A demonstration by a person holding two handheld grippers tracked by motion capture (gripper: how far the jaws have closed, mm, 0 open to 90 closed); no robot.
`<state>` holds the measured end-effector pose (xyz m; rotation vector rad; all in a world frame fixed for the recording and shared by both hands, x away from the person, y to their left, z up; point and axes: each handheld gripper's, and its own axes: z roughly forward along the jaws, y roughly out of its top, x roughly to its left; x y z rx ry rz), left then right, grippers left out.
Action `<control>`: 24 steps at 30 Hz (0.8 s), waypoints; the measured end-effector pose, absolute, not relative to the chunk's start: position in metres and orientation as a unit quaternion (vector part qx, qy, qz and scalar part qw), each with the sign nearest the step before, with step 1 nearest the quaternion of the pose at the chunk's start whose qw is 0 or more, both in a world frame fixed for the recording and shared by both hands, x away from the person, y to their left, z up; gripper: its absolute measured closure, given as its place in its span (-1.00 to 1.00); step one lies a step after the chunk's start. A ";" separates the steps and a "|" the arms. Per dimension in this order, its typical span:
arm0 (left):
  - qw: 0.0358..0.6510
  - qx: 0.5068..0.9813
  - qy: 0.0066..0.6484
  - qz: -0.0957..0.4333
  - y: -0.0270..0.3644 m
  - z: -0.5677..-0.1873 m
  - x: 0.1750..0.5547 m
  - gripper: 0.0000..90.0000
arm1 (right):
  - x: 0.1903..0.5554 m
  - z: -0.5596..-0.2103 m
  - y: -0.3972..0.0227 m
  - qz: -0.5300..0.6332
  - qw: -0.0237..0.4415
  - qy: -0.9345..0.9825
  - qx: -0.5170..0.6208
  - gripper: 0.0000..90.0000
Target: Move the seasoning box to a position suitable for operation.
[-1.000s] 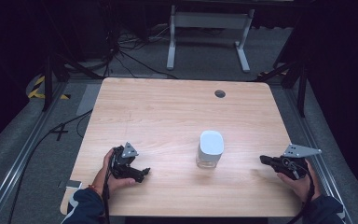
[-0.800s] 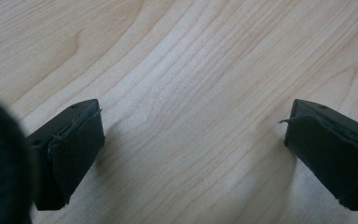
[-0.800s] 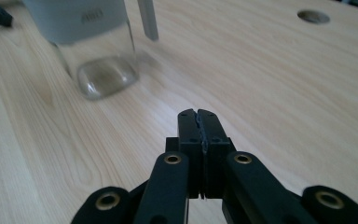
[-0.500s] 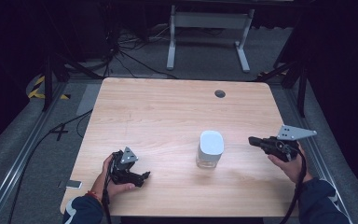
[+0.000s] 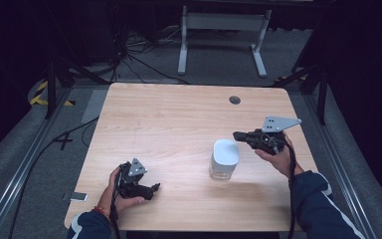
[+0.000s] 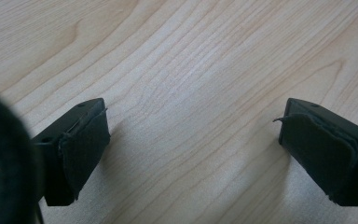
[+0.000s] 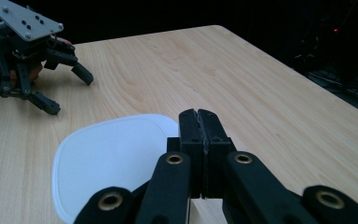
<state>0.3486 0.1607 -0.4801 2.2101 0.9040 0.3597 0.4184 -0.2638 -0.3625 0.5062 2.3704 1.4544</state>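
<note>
Two grippers are at work on the pale wooden table (image 5: 179,119), and the thing we are after is the clear, squarish plastic container with a white rounded-square lid (image 5: 225,158), which stands upright toward our right on the near half of the tabletop. Our right gripper (image 5: 238,135) hangs just beside the container's upper right edge, its tip close above the lid corner without, as far as we can tell, touching it. In the right gripper view its two black jaws are pressed flat together with nothing between them, and the white lid (image 7: 107,158) lies directly beneath and ahead of them. Our left gripper (image 5: 154,188) rests low near the front left of the table, well apart from the container; in the left gripper view its jaws stand wide apart over bare wood, holding nothing

We judge this to be the approach step: the reach is nearly made but no grasp exists. Next we would need to spread the right jaws wide enough for the lid or body, then lower them around it, perhaps bringing the left gripper over to steady the container
</note>
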 end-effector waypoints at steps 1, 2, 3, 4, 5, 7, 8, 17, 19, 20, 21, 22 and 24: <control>0.356 0.855 0.350 0.139 0.161 -0.480 0.349 -0.81 | 0.420 -0.364 -0.259 0.504 0.155 0.832 0.174 1.00; 0.356 0.855 0.350 0.139 0.161 -0.480 0.349 -0.81 | 0.421 -0.366 -0.255 0.499 0.155 0.835 0.173 1.00; 0.356 0.855 0.350 0.139 0.161 -0.480 0.349 -0.81 | 0.423 -0.368 -0.251 0.494 0.153 0.838 0.173 1.00; 0.356 0.855 0.350 0.139 0.161 -0.480 0.349 -0.81 | 0.425 -0.370 -0.249 0.492 0.151 0.840 0.173 1.00; 0.356 0.855 0.350 0.139 0.161 -0.480 0.349 -0.81 | 0.426 -0.371 -0.248 0.487 0.153 0.843 0.172 1.00; 0.355 0.855 0.352 0.137 0.160 -0.480 0.348 -0.81 | 0.429 -0.374 -0.246 0.484 0.148 0.844 0.174 1.00; 0.355 0.856 0.351 0.138 0.160 -0.480 0.349 -0.81 | 0.430 -0.375 -0.246 0.489 0.143 0.842 0.176 1.00; 0.349 0.858 0.352 0.135 0.157 -0.477 0.349 -0.60 | 0.431 -0.375 -0.248 0.488 0.145 0.841 0.182 1.00; 0.352 0.859 0.348 0.131 0.153 -0.473 0.350 -0.45 | 0.431 -0.375 -0.247 0.488 0.147 0.841 0.180 1.00; 0.361 0.860 0.337 0.131 0.151 -0.472 0.350 -0.34 | 0.431 -0.376 -0.247 0.489 0.147 0.841 0.180 1.00; 0.372 0.861 0.324 0.126 0.146 -0.469 0.350 -0.30 | 0.431 -0.376 -0.248 0.489 0.145 0.841 0.183 1.00; 0.376 0.864 0.311 0.127 0.143 -0.466 0.350 -0.15 | 0.432 -0.376 -0.248 0.489 0.146 0.840 0.183 1.00; 0.381 0.871 0.286 0.121 0.130 -0.457 0.352 0.15 | 0.432 -0.376 -0.248 0.490 0.147 0.839 0.185 1.00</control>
